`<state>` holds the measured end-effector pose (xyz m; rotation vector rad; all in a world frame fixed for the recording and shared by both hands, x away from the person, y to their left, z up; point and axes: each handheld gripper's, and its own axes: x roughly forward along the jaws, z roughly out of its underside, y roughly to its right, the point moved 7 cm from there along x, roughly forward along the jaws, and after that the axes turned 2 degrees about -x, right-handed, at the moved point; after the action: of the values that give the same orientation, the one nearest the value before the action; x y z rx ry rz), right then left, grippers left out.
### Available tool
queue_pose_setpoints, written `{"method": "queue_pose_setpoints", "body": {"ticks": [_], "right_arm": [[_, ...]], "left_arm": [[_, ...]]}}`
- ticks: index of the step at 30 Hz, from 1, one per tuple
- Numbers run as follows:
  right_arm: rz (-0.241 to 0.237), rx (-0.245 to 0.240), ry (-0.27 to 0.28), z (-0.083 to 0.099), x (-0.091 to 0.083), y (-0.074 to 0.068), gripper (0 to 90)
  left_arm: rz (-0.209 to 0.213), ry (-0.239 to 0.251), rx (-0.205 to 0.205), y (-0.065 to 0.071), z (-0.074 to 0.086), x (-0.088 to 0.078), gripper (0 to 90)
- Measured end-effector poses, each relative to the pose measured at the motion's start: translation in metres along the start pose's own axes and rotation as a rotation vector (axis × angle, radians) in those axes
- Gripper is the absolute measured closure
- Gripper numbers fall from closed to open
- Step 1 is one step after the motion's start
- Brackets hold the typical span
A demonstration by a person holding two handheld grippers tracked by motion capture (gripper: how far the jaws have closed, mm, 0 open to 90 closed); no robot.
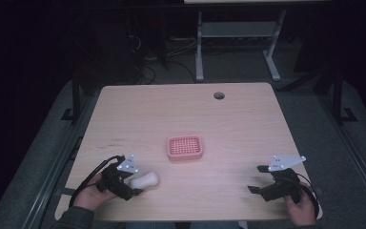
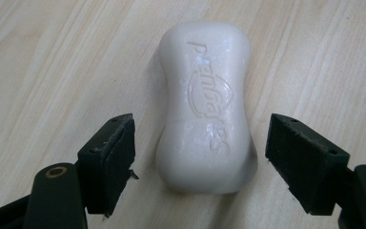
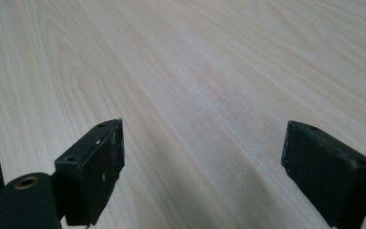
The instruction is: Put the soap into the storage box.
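Fingers of the left gripper stand apart on either side of a white soap bar, not touching it; the bar lies flat on the wooden surface near its front left. Beyond it, near the middle, sits a pink soap dish. At front right, the right gripper hovers over bare wood, its fingers spread wide.

Dim room; grey floor; second desk's white legs.
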<state>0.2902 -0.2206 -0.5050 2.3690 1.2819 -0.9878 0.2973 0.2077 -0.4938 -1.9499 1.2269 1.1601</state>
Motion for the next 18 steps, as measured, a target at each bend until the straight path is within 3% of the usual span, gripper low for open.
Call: {"method": "queue_pose_setpoints", "body": {"ticks": [18], "right_arm": [[-0.005, -0.005, 0.005, -0.001, 0.000, -0.001, 14.1]], "left_arm": [[0.025, -0.043, 0.013, 0.002, -0.012, 0.012, 31.4]]}}
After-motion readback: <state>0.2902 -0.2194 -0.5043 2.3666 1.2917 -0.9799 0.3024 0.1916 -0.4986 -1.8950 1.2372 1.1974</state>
